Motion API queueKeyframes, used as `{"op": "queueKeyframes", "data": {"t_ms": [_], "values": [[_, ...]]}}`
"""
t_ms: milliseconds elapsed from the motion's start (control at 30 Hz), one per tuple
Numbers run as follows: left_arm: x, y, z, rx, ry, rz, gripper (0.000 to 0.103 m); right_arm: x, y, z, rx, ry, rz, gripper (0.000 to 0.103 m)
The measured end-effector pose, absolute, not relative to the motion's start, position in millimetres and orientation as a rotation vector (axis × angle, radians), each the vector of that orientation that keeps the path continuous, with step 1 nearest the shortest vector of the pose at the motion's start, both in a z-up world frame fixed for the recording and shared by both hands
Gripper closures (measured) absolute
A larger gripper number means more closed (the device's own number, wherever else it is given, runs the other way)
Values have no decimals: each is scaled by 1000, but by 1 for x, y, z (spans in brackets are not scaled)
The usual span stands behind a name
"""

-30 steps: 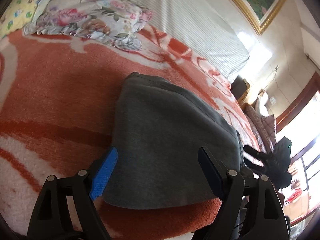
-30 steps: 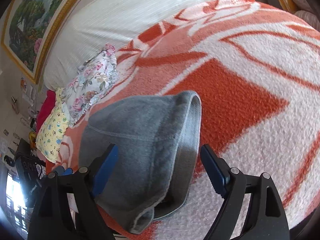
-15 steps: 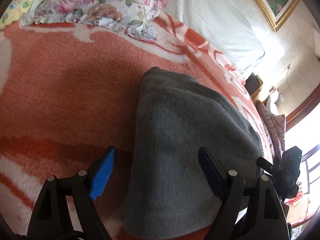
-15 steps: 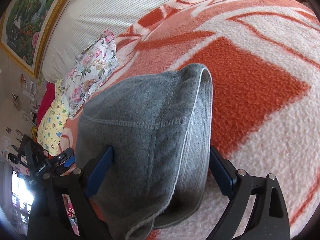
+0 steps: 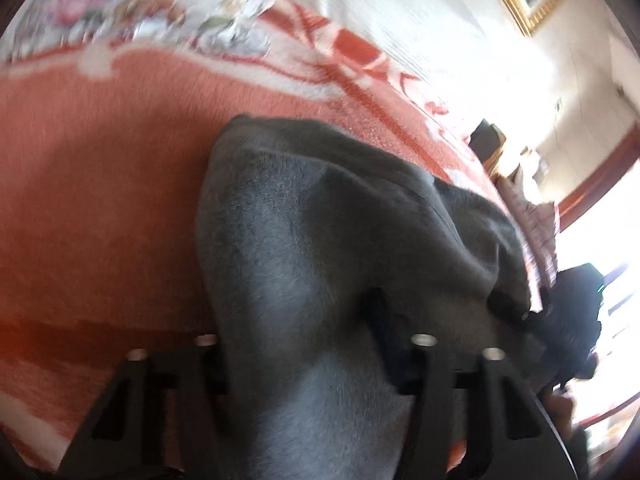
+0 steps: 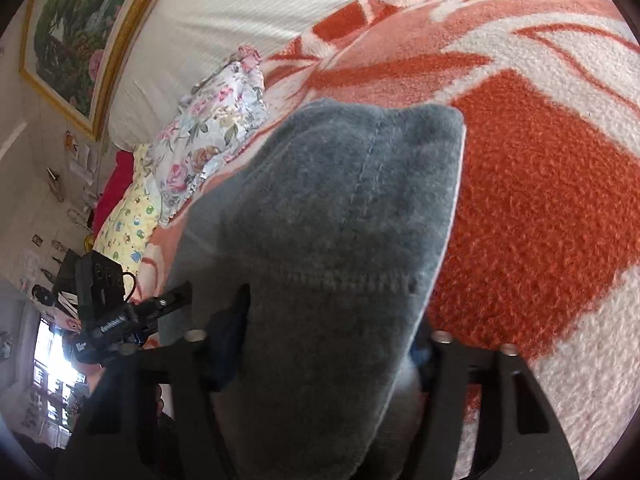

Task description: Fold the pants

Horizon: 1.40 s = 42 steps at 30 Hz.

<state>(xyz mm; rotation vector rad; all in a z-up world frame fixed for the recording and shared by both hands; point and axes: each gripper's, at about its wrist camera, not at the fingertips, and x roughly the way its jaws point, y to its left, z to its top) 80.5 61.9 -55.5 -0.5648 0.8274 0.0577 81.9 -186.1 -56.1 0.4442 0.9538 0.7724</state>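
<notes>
Folded grey fleece pants (image 5: 320, 220) lie on an orange and white blanket (image 5: 80, 160). My left gripper (image 5: 296, 328) has its jaws closing on the near edge of the pants; the cloth fills the gap and bunches up between the pads. In the right wrist view the pants (image 6: 352, 184) show a stitched seam and a pale hem. My right gripper (image 6: 330, 328) is also closing, and its blue pads press the waistband end from both sides. Each view shows the other gripper at its side: the right one (image 5: 568, 320) and the left one (image 6: 120, 316).
A floral pillow (image 6: 212, 128) and a yellow patterned one (image 6: 128, 216) lie at the head of the bed by a white striped headboard (image 6: 260, 8). A gold-framed painting (image 6: 68, 28) hangs above. The blanket (image 6: 540, 200) stretches away to the right of the pants.
Both grippers slid forward and down over the pants' near edge. Their jaws narrowed from wide apart onto the cloth, which now humps up between them.
</notes>
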Motion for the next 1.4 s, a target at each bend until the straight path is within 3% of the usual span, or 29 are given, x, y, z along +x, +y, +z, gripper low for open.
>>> {"op": "queueKeyframes", "data": {"t_ms": [67, 167, 767, 1400], "values": [[77, 59, -49, -524, 822, 75, 76, 77, -185, -51, 441, 934, 780, 51], [68, 60, -41, -529, 803, 96, 82, 73, -181, -43, 439, 915, 791, 54], [-6, 131, 8, -441, 693, 361, 82, 80, -74, -10, 400, 878, 1029, 55], [-4, 216, -2, -472, 681, 499, 82, 120, 33, -18, 356, 911, 1144, 55]]}}
